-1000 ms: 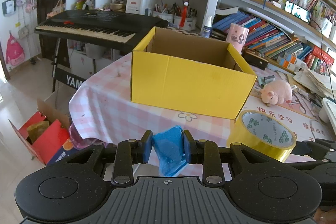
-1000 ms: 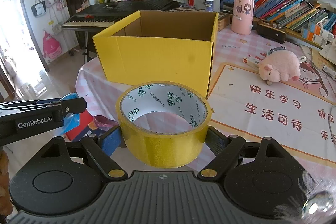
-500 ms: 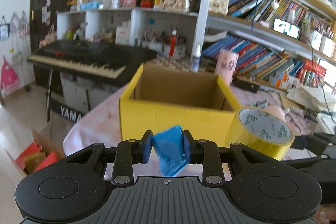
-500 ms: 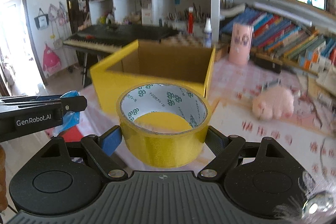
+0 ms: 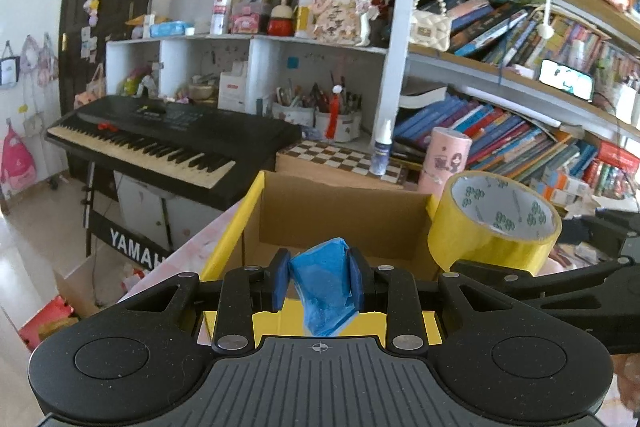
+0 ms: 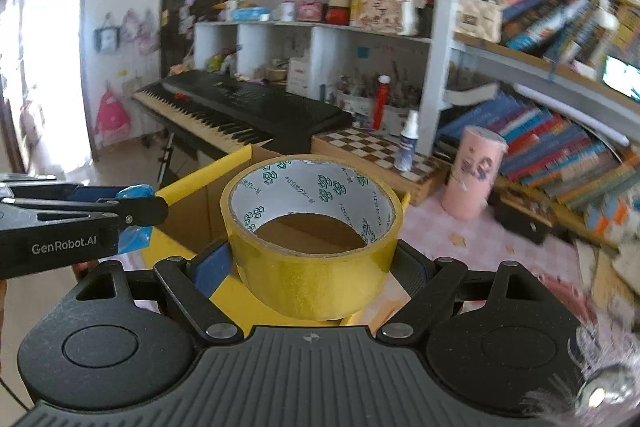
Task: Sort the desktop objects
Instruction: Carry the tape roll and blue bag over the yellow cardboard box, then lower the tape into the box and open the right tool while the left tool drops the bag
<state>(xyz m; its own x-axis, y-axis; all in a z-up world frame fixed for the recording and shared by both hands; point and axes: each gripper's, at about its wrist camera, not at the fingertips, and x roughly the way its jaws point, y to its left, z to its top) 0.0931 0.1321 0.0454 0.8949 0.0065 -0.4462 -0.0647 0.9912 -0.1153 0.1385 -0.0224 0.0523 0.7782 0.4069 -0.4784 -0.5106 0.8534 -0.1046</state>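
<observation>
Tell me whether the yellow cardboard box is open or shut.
Open. The yellow cardboard box shows its brown inner walls from above, with no lid or flaps across the top. Its floor is hidden, so whether it holds anything cannot be told.

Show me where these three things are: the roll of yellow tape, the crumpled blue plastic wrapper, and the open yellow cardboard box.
roll of yellow tape [image 6: 310, 279], right wrist view, on its outer yellow side.
crumpled blue plastic wrapper [image 5: 322, 285], left wrist view, on its middle.
open yellow cardboard box [image 5: 340, 215], left wrist view, on its brown inner back wall.
</observation>
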